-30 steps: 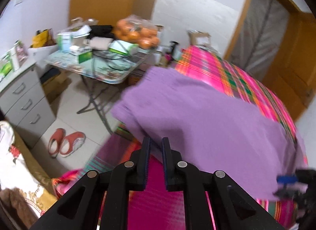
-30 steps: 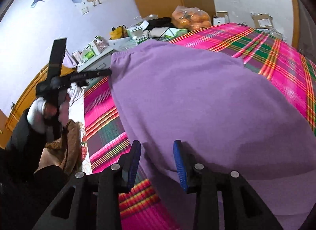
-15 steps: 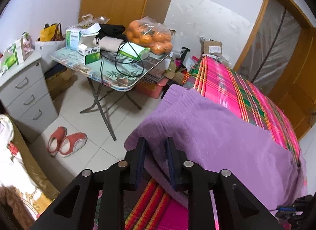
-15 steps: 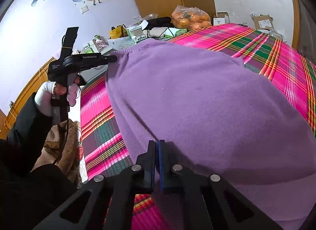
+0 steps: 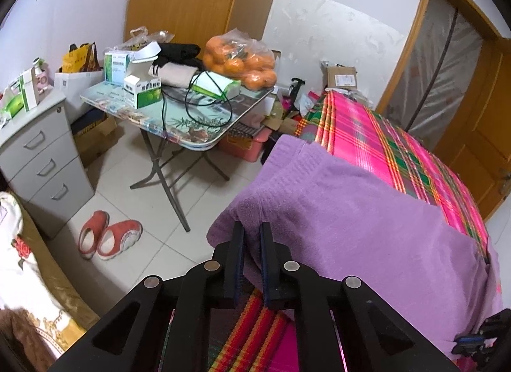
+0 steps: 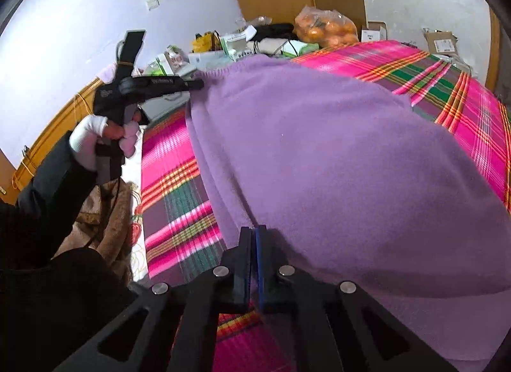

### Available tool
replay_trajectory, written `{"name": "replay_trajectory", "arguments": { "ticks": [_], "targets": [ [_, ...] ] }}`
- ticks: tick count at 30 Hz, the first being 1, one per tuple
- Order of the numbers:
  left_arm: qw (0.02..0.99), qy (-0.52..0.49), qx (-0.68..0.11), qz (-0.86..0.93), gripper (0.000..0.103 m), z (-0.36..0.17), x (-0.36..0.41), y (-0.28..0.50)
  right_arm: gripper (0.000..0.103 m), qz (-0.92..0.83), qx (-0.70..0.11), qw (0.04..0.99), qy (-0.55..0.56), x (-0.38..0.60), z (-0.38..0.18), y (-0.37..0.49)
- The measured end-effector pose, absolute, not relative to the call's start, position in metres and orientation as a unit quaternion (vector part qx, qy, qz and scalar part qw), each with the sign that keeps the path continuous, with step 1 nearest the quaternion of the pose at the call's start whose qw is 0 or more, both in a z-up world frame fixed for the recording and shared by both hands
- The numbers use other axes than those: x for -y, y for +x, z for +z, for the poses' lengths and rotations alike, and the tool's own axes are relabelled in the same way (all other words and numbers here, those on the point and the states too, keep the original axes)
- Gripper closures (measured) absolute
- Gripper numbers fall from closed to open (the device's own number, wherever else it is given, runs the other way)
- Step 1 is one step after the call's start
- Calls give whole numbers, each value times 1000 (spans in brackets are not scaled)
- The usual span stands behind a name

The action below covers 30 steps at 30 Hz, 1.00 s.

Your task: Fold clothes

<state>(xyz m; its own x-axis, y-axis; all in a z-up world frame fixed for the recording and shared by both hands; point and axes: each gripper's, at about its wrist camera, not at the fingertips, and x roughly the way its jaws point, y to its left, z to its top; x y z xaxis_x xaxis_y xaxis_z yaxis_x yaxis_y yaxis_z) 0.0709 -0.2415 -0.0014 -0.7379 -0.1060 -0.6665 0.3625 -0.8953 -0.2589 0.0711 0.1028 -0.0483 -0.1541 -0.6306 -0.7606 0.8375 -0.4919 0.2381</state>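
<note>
Between the closing jaws of the left gripper (image 5: 251, 228), tilted downward, sits a corner of the purple garment (image 5: 367, 221), its ribbed hem just ahead. The right gripper (image 6: 253, 231), angled down too, has jaws pressed together, pinching the near edge of that garment. Beyond both, it spreads over the plaid bed (image 6: 179, 174). A gloved hand (image 6: 95, 135) grips the left gripper's handle.

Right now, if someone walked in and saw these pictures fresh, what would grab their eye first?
The big purple garment spread over the bright pink plaid bed cover dominates both views. The right claw is shut on its near edge, while the left claw is closing on the ribbed hem at the bed's corner. Beyond that, the bag of oranges on the cluttered folding table stands out.
</note>
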Motion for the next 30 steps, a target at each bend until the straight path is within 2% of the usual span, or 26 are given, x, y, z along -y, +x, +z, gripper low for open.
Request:
{"name": "replay_trajectory", "arguments": {
  "ticks": [6, 12, 17, 20, 24, 30],
  "targets": [
    [127, 335, -194, -913, 94, 3, 240, 78, 98, -737, -120, 515, 420, -98, -42, 82],
    [137, 317, -196, -918, 93, 19, 232, 91, 96, -762, -69, 504, 401, -103, -29, 71],
    [130, 293, -184, -929, 93, 37, 212, 98, 93, -761, -87, 485, 421, -93, -41, 64],
    [95, 297, -175, -934, 94, 41, 191, 94, 91, -749, -103, 499, 423, -89, -47, 73],
    [35, 322, -155, -933, 93, 36, 158, 82, 91, -753, -83, 500, 420, -102, -40, 71],
    [-41, 370, -119, -921, 92, 15, 107, 61, 89, -810, -17, 421, 409, -154, -28, 46]
  ]
}}
